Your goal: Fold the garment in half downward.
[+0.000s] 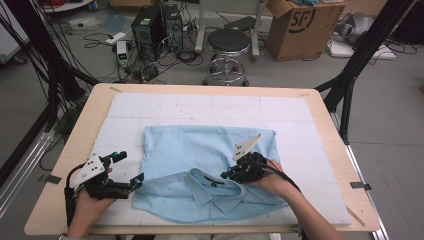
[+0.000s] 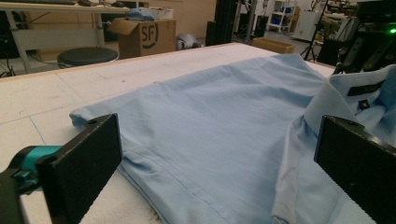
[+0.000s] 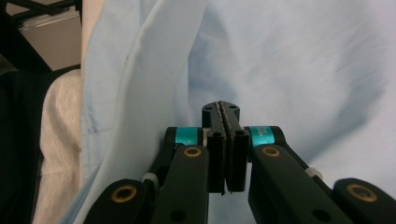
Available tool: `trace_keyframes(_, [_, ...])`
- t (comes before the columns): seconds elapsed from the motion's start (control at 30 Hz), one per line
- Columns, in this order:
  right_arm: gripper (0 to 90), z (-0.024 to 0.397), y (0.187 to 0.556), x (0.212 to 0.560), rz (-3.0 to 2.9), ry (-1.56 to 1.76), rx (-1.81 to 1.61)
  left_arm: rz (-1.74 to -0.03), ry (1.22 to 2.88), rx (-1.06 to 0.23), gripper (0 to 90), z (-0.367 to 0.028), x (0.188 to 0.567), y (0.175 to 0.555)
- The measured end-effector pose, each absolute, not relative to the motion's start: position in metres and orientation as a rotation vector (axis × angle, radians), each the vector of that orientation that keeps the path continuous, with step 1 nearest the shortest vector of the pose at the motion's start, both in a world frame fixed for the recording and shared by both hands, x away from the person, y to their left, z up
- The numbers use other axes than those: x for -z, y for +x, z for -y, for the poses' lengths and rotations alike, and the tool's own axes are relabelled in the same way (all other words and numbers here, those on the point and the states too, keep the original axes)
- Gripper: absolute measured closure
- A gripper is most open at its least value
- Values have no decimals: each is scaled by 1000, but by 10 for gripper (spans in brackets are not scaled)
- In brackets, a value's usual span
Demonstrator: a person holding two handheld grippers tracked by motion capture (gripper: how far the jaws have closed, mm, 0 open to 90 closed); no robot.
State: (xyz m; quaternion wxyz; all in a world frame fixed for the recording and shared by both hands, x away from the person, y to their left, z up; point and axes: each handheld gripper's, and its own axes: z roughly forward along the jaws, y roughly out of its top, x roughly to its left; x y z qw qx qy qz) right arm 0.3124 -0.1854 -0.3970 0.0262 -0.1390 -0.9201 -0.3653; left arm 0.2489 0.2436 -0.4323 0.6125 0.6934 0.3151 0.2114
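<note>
A light blue shirt (image 1: 200,150) lies folded on the white mat, its collar (image 1: 212,182) toward the near edge. My left gripper (image 1: 131,166) rests on the mat at the shirt's left edge. Its jaws stand wide open on either side of the shirt's hem (image 2: 210,116), with the collar (image 2: 345,93) at the right and nothing pinched between them. My right gripper (image 1: 225,175) hovers over the shirt just right of the collar. In the right gripper view the right gripper (image 3: 225,112) has its jaws pressed together, with no cloth seen between them and blue fabric (image 3: 289,60) beyond.
The white mat (image 1: 200,107) covers most of the wooden table (image 1: 320,100). Behind the table stand a round stool (image 1: 228,42), a cardboard box (image 1: 300,25) and a computer tower (image 1: 150,25) among cables. A black frame leg (image 1: 350,85) rises at the table's right.
</note>
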Motion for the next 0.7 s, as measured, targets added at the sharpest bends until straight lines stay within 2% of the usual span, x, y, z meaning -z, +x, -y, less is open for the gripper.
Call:
trace_keyframes(0.37, [892,200,273,404,2798,-652,1298,-723,1605,-478,17,-241,432,250])
trace_keyframes(0.7, [892,191,234,414,2997,-539,1286,-722,1604,-481,17,-240,432,249])
